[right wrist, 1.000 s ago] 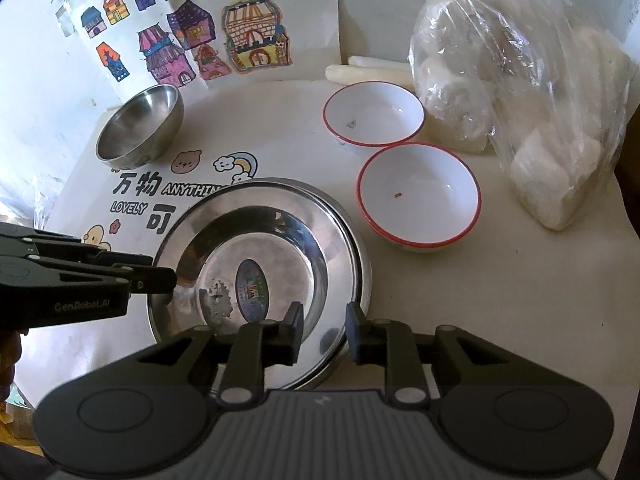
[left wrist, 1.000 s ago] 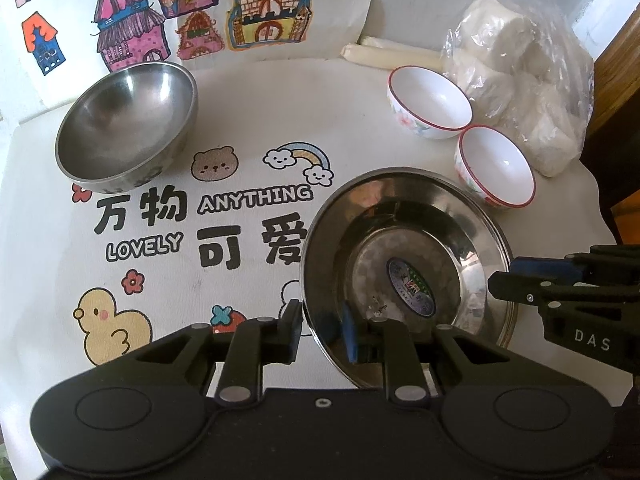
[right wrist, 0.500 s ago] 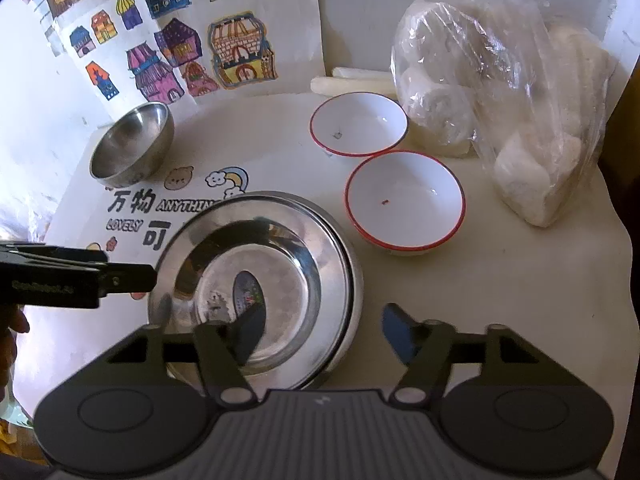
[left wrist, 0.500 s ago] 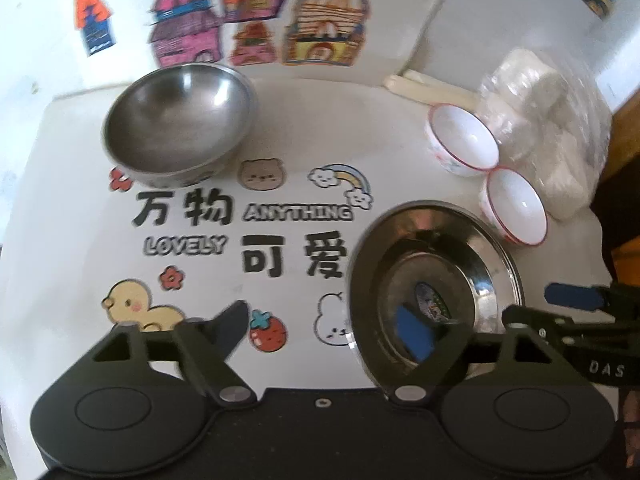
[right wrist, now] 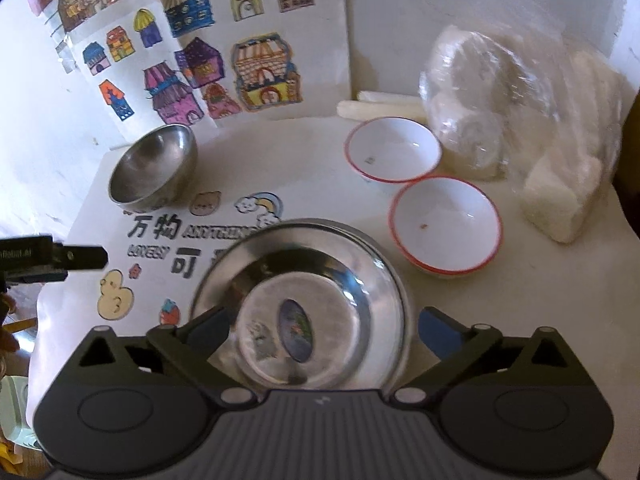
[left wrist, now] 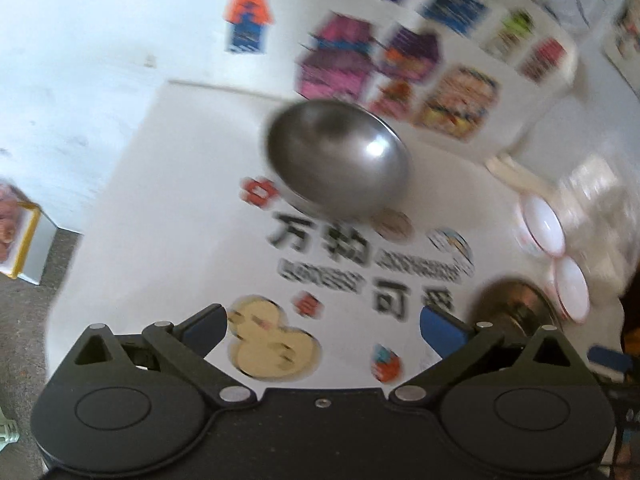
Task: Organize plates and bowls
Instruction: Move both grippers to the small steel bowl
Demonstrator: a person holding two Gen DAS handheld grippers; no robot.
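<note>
Where the mat (right wrist: 224, 160) ends at left, floor (left wrist: 24, 320) shows past its edge. Between steel bowl (right wrist: 154, 168) and plates (right wrist: 304, 304) I read open printed mat. Two white bowls (right wrist: 446, 228) touch rims beside the bag (right wrist: 528, 128), just right of the plates. My left gripper (left wrist: 320, 328) hangs spread and empty over the duck print; right gripper (right wrist: 322, 326) gapes wide above the stacked plates, holding nothing.

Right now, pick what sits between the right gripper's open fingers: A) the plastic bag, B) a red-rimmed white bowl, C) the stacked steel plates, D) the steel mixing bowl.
C: in the right wrist view the right gripper is open, with the stacked steel plates lying between its fingers, not gripped.
</note>
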